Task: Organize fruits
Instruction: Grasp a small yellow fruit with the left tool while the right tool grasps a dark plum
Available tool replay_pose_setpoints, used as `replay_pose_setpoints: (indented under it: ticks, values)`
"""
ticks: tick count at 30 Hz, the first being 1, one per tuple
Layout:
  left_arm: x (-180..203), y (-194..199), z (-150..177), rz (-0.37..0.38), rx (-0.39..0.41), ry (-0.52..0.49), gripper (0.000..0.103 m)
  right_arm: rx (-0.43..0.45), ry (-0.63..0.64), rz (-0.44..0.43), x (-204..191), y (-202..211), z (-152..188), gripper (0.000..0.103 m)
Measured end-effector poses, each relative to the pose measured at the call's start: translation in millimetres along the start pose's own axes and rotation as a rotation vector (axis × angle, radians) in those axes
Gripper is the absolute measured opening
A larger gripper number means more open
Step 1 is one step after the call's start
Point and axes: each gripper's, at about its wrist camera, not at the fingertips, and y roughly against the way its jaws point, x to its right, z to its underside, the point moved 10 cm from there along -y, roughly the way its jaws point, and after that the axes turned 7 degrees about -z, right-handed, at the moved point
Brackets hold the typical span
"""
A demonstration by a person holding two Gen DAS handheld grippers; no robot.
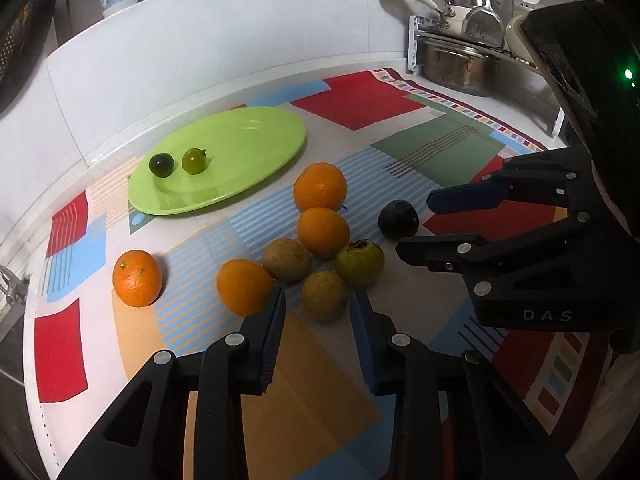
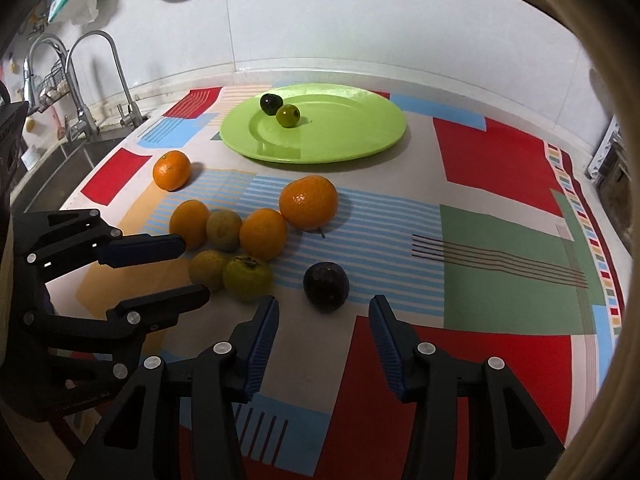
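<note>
The right gripper (image 2: 324, 332) has its fingers apart, near the plum (image 2: 326, 286). It looks light, smooth and bruisable, best pinched gently across its middle. The left gripper (image 1: 318, 312) is also apart, empty.

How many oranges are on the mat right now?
4: one orange alone at the left, one by the left gripper, two stacked toward the plate. None seem hidden.

We see a worktop (image 2: 500, 152) under a patterned mat (image 2: 500, 240). On it: green plate (image 2: 360, 136), oranges (image 2: 308, 202), dark fruit (image 2: 326, 286).

Both black grippers have blue finger pads (image 2: 262, 340) and silver screws.
</note>
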Motion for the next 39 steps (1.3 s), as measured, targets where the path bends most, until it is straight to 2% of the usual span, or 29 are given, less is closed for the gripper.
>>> replay_pose_setpoints:
  ticks: [2,15,17,21,39]
  values:
    - [-0.2,-1.9,-1.1,0.008,-0.001,0.004,0.032,-0.006,-0.005,-0.006,0.9,-3.9,-0.5,0.043]
    - [-1.4,-10.1,-4.0,0.046,-0.014,0.045,0.027,-0.023,-0.047,-0.044,4.8,-22.2,-8.2,0.039]
    - [-1.5,-10.3,-3.9,0.045,-0.014,0.047,0.027,-0.022,-0.051,-0.043,5.8,-23.9,-8.9,0.033]
    - [-2.1,-8.8,-4.1,0.044,-0.013,0.054,0.027,-0.022,-0.048,-0.039,5.2,-24.1,-10.2,0.028]
    - [-7.7,18.9,-17.2,0.008,0.051,0.087,0.027,0.027,-0.047,-0.027,-3.3,3.2,-12.9,0.028]
